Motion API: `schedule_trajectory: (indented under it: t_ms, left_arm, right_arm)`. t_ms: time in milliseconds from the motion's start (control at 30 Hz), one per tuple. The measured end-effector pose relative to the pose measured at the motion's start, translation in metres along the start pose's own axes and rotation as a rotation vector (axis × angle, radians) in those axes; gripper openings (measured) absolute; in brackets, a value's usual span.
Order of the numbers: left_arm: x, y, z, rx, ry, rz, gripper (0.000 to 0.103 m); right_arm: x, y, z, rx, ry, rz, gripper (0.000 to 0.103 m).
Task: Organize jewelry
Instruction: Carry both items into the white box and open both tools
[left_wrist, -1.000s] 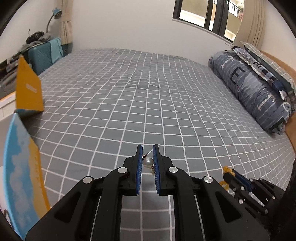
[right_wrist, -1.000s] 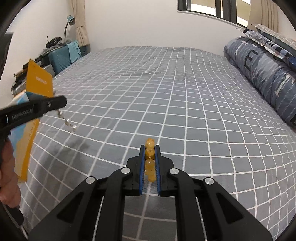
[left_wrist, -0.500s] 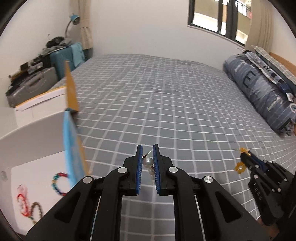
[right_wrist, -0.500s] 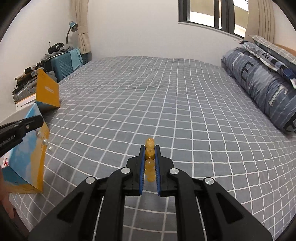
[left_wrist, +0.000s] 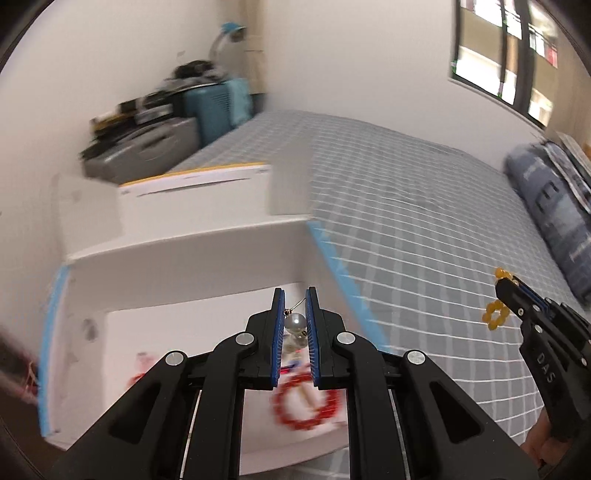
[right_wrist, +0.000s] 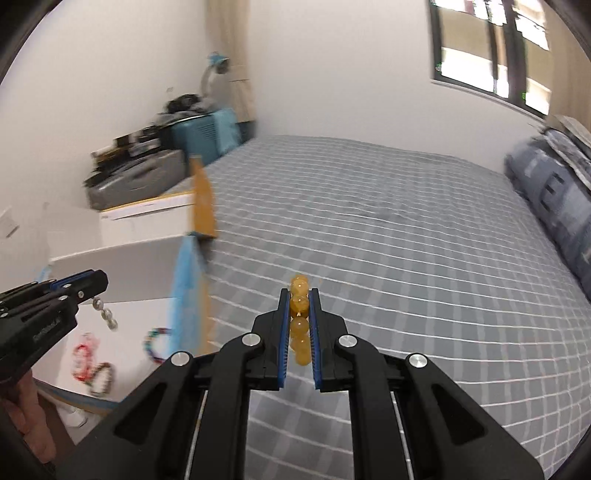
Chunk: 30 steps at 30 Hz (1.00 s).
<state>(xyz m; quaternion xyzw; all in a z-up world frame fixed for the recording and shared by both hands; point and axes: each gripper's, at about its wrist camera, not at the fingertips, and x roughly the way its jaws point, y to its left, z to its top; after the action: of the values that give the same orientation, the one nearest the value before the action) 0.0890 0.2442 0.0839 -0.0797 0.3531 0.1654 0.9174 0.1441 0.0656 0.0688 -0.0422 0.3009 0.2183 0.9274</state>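
My left gripper (left_wrist: 294, 295) is shut on a pearl strand (left_wrist: 294, 322) and holds it over the open white box (left_wrist: 184, 273); the strand dangles from it in the right wrist view (right_wrist: 105, 314). In the box lie a red bead bracelet (left_wrist: 304, 400) and other bracelets (right_wrist: 92, 350). My right gripper (right_wrist: 299, 295) is shut on a yellow bead bracelet (right_wrist: 298, 304) above the bed, right of the box. It also shows in the left wrist view (left_wrist: 517, 291) with the yellow beads (left_wrist: 496, 314) hanging.
The grey checked bed (right_wrist: 388, 240) spreads ahead. The box's blue and orange flap (right_wrist: 188, 295) stands between the grippers. A rolled blue quilt (right_wrist: 554, 206) lies right. Suitcases (right_wrist: 147, 170) are stacked by the left wall.
Both grippers have swung left. My left gripper now hangs the pearl strand over the box's inside. My right gripper has come nearer the box with the yellow beads.
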Motion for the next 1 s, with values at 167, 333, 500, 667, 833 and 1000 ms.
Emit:
schedule_trajectory:
  t_ms: [167,333,500,667,833,1000]
  left_arm:
    - [-0.003,0.062,-0.006,-0.057,0.044,0.063,0.011]
    - [0.003,0.11,-0.02,-0.119,0.111,0.065,0.011]
    - [0.014,0.129,-0.034,-0.142,0.158,0.09,0.011]
    - [0.032,0.138,-0.042,-0.131,0.21,0.114,0.011]
    - [0.041,0.138,-0.044,-0.126,0.222,0.122,0.011]
    - [0.046,0.139,-0.046,-0.13,0.233,0.131,0.012]
  right_arm:
    - [0.011,0.064,0.006,-0.071,0.055,0.092,0.009]
    - [0.029,0.12,0.006,-0.134,0.134,0.12,0.009]
    - [0.051,0.154,-0.002,-0.167,0.217,0.112,0.009]
    - [0.074,0.165,-0.013,-0.186,0.277,0.091,0.009]
    - [0.089,0.166,-0.019,-0.182,0.316,0.087,0.009]
    - [0.092,0.166,-0.02,-0.163,0.326,0.088,0.015]
